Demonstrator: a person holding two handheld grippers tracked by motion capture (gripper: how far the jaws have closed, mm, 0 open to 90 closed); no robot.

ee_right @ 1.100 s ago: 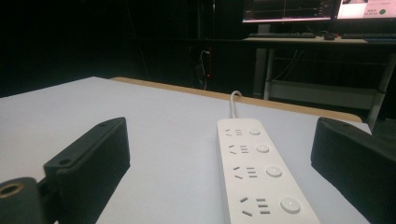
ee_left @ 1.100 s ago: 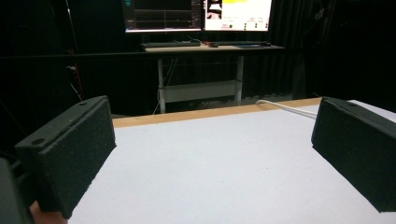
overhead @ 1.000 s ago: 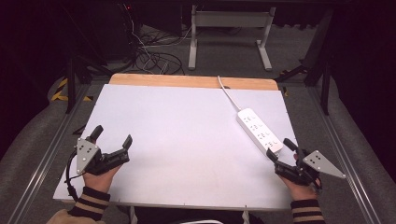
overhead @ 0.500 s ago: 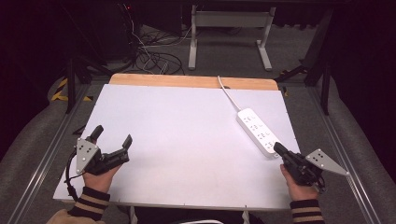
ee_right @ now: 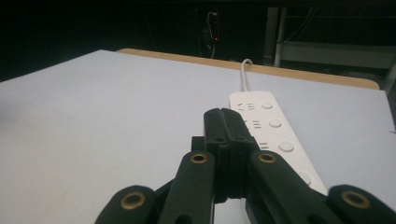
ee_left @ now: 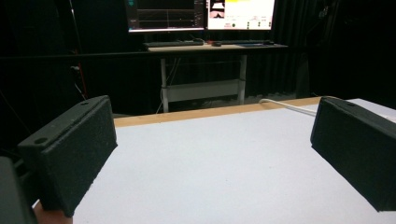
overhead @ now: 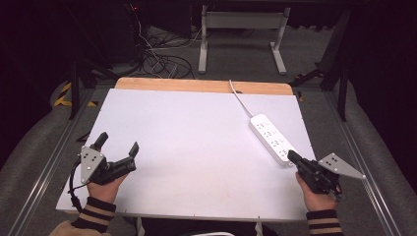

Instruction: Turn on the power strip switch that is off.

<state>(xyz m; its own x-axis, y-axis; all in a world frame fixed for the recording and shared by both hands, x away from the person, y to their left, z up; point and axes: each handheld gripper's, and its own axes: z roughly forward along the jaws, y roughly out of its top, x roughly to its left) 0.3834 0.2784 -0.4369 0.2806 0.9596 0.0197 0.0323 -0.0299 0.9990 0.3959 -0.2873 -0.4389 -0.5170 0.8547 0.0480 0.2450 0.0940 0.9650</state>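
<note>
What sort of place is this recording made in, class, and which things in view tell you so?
Probably a lab or recording workspace, not a home. A bare white table holds a power strip, cables tangle on the floor behind it, and lit monitors stand on a desk amid dark surroundings.

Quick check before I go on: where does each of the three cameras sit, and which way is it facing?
High view: above the person's side, facing forward and down on the white table; both hands, left gripper open, right gripper shut.
Left gripper view: low between wide-apart jaws, facing across the table toward a far desk with monitors.
Right gripper view: behind closed jaws, facing the power strip.
Shared: the power strip shows from above too.
</note>
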